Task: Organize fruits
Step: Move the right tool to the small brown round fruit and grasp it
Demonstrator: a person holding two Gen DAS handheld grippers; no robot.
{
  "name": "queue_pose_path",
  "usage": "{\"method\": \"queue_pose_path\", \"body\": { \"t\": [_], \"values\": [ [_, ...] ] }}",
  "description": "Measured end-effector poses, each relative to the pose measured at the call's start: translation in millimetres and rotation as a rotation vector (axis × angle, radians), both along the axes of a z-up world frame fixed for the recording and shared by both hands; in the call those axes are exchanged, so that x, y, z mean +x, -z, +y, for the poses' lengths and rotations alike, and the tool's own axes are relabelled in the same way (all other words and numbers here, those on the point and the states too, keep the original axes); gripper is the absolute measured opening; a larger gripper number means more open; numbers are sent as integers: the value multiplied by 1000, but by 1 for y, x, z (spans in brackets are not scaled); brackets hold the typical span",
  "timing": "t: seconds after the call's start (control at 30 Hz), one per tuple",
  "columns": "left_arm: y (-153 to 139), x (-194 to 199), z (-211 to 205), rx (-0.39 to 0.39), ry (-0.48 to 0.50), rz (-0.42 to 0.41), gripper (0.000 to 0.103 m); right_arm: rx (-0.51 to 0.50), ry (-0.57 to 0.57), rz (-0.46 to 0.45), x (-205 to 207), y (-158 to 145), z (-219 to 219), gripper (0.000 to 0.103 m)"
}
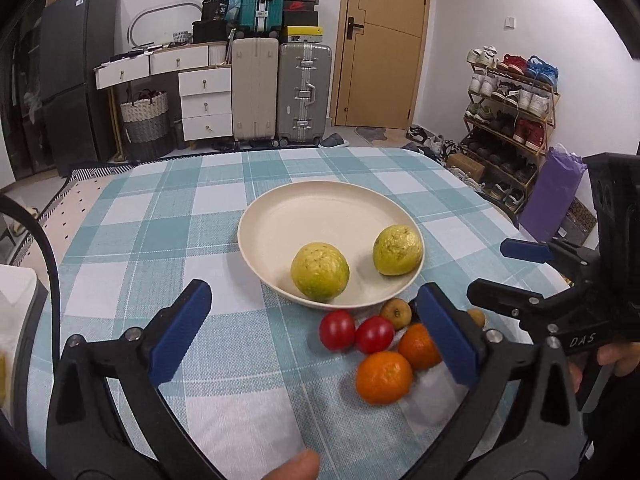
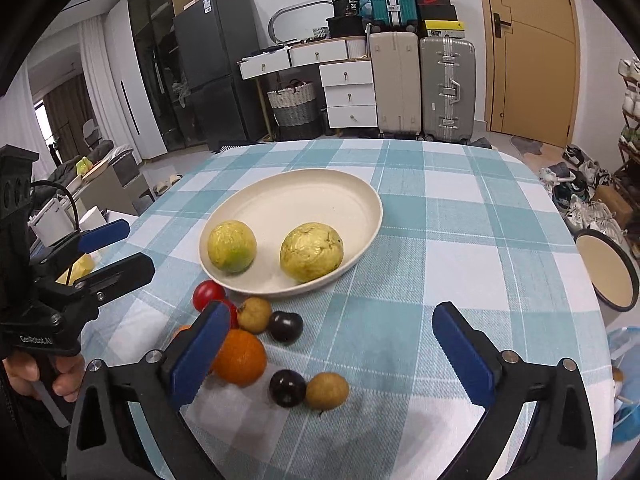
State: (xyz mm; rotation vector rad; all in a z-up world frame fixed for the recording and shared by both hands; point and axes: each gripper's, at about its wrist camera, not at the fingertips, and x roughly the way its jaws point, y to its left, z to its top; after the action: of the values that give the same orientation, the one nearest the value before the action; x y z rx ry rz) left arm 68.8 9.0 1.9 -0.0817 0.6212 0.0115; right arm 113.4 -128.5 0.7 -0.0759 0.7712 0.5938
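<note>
A cream plate (image 1: 312, 208) (image 2: 304, 196) on the checked tablecloth holds two yellow-green guavas (image 1: 320, 271) (image 2: 311, 252). In front of it lie two red tomatoes (image 1: 337, 329), two oranges (image 1: 383, 377) (image 2: 239, 356), brown longans (image 2: 327, 391) and two dark plums (image 2: 285, 388). My left gripper (image 1: 316, 340) is open and empty, hovering above the table left of the loose fruit. My right gripper (image 2: 340, 356) is open and empty above the plum and longan. Each gripper shows in the other's view, at the side edge (image 1: 520, 276) (image 2: 116, 248).
The table edge curves off at the right, where a round dark-rimmed tray (image 2: 608, 268) stands beyond it. A shoe rack (image 1: 512, 128), suitcases (image 1: 280, 92) and drawers stand behind the table. A purple bag (image 1: 556, 192) stands at the right.
</note>
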Motion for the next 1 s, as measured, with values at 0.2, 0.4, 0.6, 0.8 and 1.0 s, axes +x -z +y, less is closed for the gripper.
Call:
{"method": "queue_pose_path", "body": {
  "t": [0.2,0.4,0.6,0.8,1.0],
  "values": [
    [3,-16,-6,5,3,12,103,-23,9,2,-12,0,-6,103],
    [14,-25,-7,-2,6,56,103,-45,9,9,-23,4,-11,103],
    [24,-26,-10,-18,18,87,103,-71,15,22,-28,11,-15,103],
    [29,-23,-11,-22,26,107,103,-98,33,36,-30,17,-21,103],
    [36,-18,-16,-15,44,134,103,-135,45,53,-25,25,-29,103]
  ]
}}
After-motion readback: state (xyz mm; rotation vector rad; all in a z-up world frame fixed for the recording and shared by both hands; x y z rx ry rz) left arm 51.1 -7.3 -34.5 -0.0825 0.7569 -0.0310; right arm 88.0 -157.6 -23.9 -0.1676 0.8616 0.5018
